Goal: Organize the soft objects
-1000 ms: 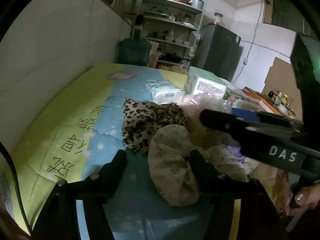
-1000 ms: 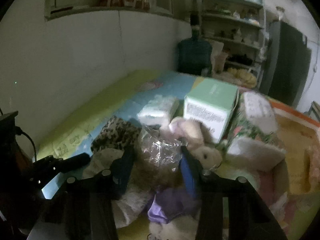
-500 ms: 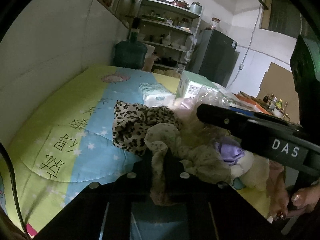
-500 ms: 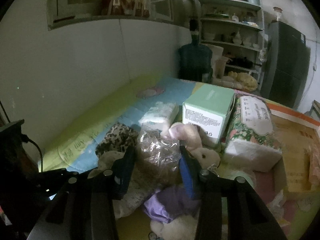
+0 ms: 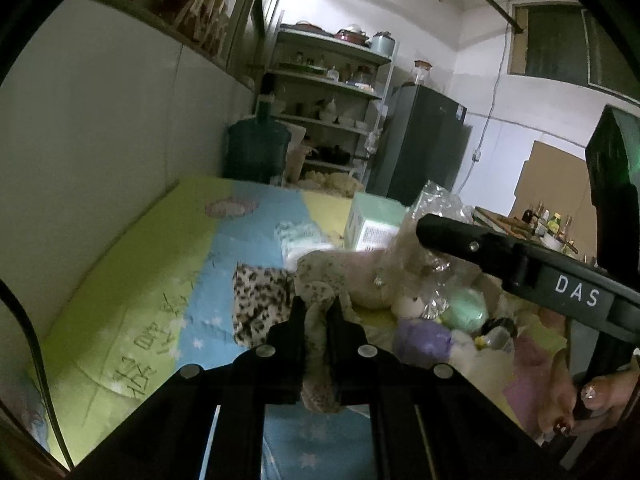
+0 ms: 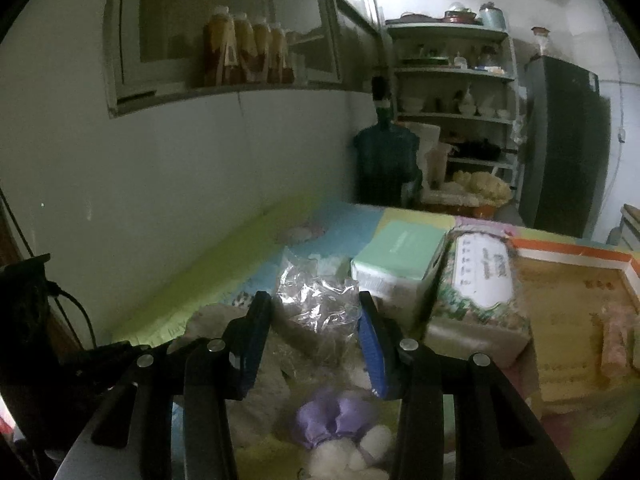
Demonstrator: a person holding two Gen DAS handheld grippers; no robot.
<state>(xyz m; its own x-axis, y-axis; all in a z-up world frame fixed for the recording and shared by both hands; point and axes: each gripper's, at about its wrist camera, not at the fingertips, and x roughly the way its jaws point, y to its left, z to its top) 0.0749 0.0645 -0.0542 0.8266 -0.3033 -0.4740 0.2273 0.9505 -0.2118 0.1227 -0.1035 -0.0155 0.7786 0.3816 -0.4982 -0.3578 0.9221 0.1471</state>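
- Since the earlier frames, the left gripper [image 5: 317, 308] has gone from open around the speckled cloth [image 5: 320, 344] to clamped on it, and both views have tilted up, so both loads seem lifted.
- Its jaws are now very narrow, with a fold of the cloth pinched between them and hanging down below the fingers.
- The right gripper [image 6: 316, 340] holds a crinkled clear plastic bag [image 6: 318, 308] between its blue pads [image 6: 370, 344]; the jaws stand at a medium width, pressed on the bag from both sides.
- In the left view this bag [image 5: 436, 216] sits on the right, above the pile, together with a pale plush toy [image 5: 360, 280] that appears to be inside it or attached to it; I cannot tell which.
- Below, a leopard cloth [image 5: 260, 300] lies on the blue and green bed cover [image 5: 140, 280], and a purple soft item [image 6: 336, 420] and a white fluffy toy [image 6: 352, 456] lie near the right gripper.
- A mint box [image 6: 400, 260] and a floral tissue pack [image 6: 480, 292] stand at the far right of the pile.
- To do this step well, I think the two hands should lift slowly and move apart, because the cloth and the bag may still touch and drag other items.
- The cloth grip looks thin, so a steady hold without shaking seems better.
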